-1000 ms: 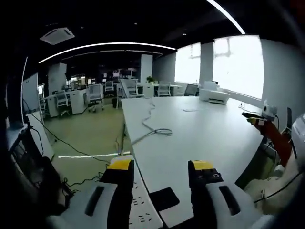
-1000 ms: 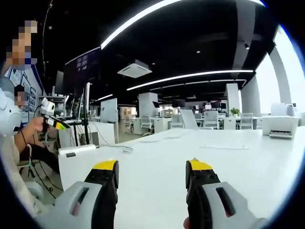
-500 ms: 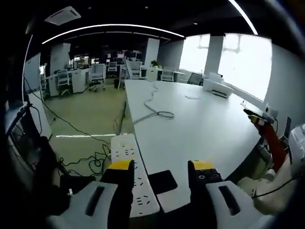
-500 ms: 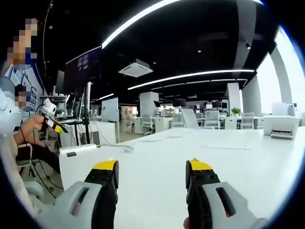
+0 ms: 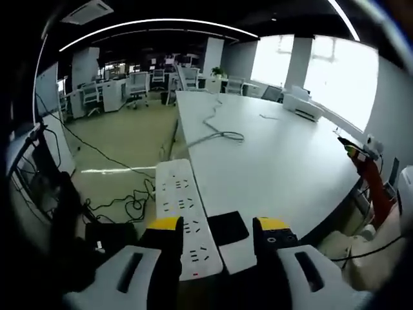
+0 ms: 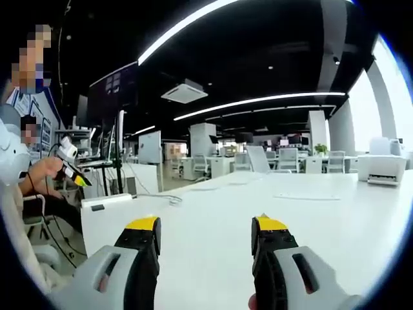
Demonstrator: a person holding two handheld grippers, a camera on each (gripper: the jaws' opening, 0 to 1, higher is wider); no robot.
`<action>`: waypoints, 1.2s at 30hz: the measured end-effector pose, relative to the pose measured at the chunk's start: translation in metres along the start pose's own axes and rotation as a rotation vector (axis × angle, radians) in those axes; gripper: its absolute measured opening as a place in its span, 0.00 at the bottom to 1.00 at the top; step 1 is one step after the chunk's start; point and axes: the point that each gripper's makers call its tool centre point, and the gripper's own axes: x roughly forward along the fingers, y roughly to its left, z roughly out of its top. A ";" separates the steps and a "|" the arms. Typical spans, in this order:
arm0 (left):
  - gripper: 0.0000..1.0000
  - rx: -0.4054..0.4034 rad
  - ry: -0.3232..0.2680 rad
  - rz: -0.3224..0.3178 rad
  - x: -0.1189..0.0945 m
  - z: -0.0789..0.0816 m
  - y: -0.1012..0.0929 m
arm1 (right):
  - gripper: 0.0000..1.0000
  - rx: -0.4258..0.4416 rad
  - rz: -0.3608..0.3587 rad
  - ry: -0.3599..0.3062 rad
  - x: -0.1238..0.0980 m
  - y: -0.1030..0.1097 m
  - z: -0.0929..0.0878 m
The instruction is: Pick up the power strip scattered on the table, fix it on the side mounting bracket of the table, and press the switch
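The power strip [image 5: 187,216] lies along the table [image 5: 277,168] edge, just ahead of the left gripper's [image 5: 216,227] released jaws.

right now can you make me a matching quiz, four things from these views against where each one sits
Things:
1. power strip
2. cable
3. printer
4. black pad

Places:
A. looped on the tabletop, mid-table
B. along the table's side edge, over the floor
C. far end of the table, near the windows
D. on the near corner of the table, between the left hand-held gripper's jaws

Pairs: 1-B, 2-A, 3-C, 4-D
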 end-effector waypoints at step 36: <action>0.47 -0.021 0.091 0.071 0.005 -0.034 0.030 | 0.52 -0.010 0.008 -0.003 -0.007 0.006 0.003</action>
